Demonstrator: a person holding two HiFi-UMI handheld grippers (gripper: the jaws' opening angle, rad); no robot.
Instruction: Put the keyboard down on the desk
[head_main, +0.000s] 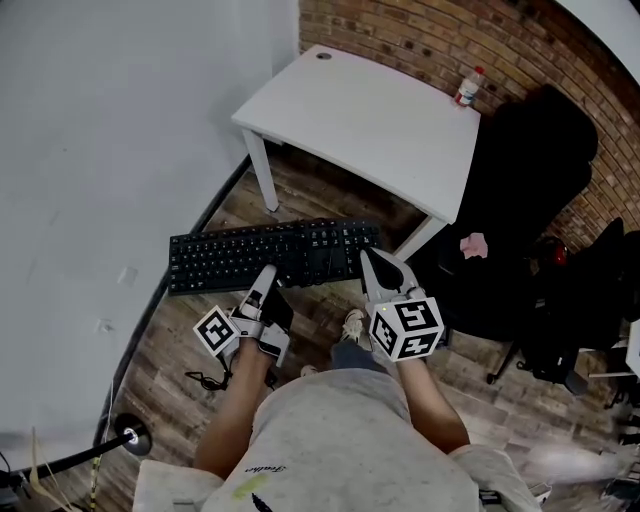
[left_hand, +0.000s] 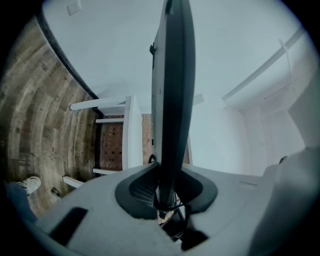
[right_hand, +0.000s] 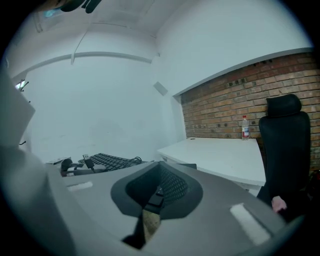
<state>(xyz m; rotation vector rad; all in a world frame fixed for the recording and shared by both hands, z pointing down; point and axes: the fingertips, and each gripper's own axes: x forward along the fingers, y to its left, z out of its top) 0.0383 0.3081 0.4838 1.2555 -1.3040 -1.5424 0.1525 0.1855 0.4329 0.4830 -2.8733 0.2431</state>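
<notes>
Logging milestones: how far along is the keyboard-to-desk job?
Done: keyboard is picked up, clamped in the left gripper. In hand: it hangs above the floor, short of the white desk; right gripper is shut beside it, holding nothing. Left: carry it over the desk, set it down, release.

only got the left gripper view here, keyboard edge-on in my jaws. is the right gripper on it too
Observer: No. The right gripper hovers by the right end of the keyboard. Its own view shows the keyboard off to the left, not between its jaws.
Operator: anything on the desk top
Observer: One bottle stands at the far corner of the desk, by the brick wall. Otherwise the top looks bare.
</notes>
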